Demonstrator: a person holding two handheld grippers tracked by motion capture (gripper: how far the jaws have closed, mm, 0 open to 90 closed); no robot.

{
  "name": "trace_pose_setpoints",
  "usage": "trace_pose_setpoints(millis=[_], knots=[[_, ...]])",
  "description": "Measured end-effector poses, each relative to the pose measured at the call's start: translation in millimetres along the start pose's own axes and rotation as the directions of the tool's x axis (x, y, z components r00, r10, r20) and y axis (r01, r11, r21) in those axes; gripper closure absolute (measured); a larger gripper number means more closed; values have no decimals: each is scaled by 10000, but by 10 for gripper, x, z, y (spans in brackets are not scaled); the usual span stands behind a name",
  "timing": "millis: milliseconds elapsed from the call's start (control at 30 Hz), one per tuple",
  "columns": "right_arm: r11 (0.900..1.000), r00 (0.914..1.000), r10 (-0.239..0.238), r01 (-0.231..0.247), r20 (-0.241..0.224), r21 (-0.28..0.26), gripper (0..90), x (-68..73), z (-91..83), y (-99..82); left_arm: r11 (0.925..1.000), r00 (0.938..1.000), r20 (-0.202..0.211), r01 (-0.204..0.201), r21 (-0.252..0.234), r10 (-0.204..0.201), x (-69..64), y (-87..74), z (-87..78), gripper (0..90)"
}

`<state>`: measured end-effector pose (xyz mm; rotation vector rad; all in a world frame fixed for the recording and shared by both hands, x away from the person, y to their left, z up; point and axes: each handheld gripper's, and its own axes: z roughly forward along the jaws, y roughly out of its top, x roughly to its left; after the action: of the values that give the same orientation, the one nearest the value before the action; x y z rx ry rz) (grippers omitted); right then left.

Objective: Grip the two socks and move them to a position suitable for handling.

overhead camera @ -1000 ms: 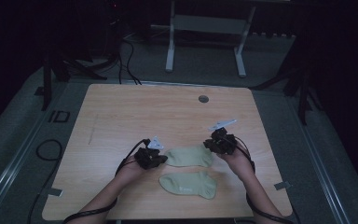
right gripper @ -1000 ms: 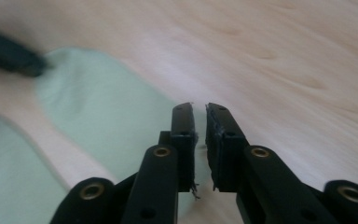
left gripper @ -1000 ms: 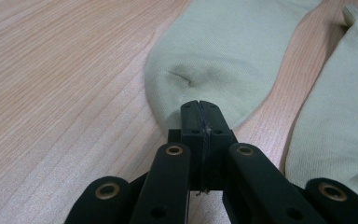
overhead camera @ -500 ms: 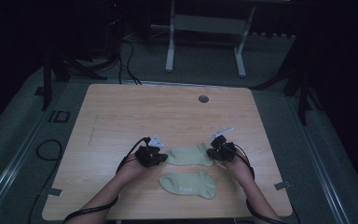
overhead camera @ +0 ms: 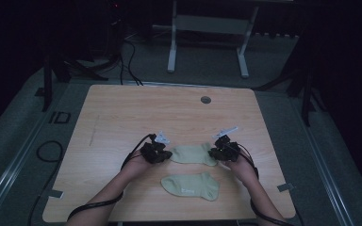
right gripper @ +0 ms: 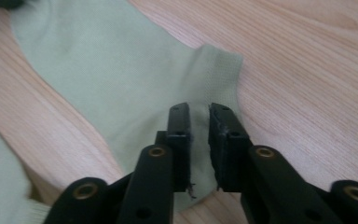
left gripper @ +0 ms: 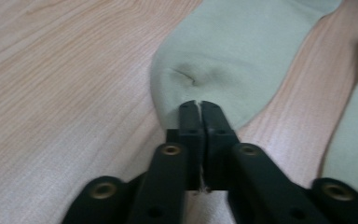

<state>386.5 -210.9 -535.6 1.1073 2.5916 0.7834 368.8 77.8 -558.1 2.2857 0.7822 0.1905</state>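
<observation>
Two pale green socks lie on the wooden table (overhead camera: 122,117). The far sock (overhead camera: 193,154) stretches flat between my grippers, and the near sock (overhead camera: 191,185) lies in front of it. My left gripper (overhead camera: 156,152) rests at the far sock's toe (left gripper: 242,56). Its jaws (left gripper: 199,105) have just been opening and stand a hairline apart, over the toe's edge. My right gripper (overhead camera: 224,151) is at the cuff end (right gripper: 121,70). Its jaws (right gripper: 199,109) have just been opening too, with a clear gap and the fabric flat beneath.
A round cable hole (overhead camera: 205,100) sits near the table's far edge. Behind the table stands a white metal frame (overhead camera: 207,28). Cables (overhead camera: 47,150) trail on the floor at the left. Bare wood spreads to the left and beyond the socks.
My right gripper has come down towards the table at the far sock's cuff end. The left gripper has stayed at the toe end. The near sock has not moved.
</observation>
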Motion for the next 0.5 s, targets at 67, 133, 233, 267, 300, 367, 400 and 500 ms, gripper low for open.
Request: trace_pose_setpoints(millis=[67,133,233,267,300,367,400,500], knots=[[9999,9999,-49,47,-119,-143,707,16,-37,8,9998,10000,58,1,-189,0,-29,-8,-45,711],[9990,9993,-239,228,-288,-388,609,40,-86,14,9994,9999,87,86,-325,-83,-52,-11,-99,592],[9966,9991,-379,366,-164,-733,459,74,-155,18,9976,9994,79,351,-596,-347,-75,-16,-203,523],[9973,9993,-339,328,-168,-651,447,79,-171,22,9967,9989,93,463,-663,-457,-88,-19,-240,511],[9977,9989,-370,353,-289,-581,426,81,-186,25,9969,9988,121,471,-638,-464,-98,-21,-268,510],[9976,9985,-407,386,-372,-570,396,88,-216,20,9976,9990,26,453,-517,-452,-142,-29,-342,458],[9979,9987,-417,401,-299,-507,362,88,-233,14,9981,9990,-38,448,-422,-450,-165,-37,-382,455],[9988,9978,-268,243,-613,-420,328,83,-282,-20,9975,9986,66,520,-475,-517,-215,-57,-465,422]])
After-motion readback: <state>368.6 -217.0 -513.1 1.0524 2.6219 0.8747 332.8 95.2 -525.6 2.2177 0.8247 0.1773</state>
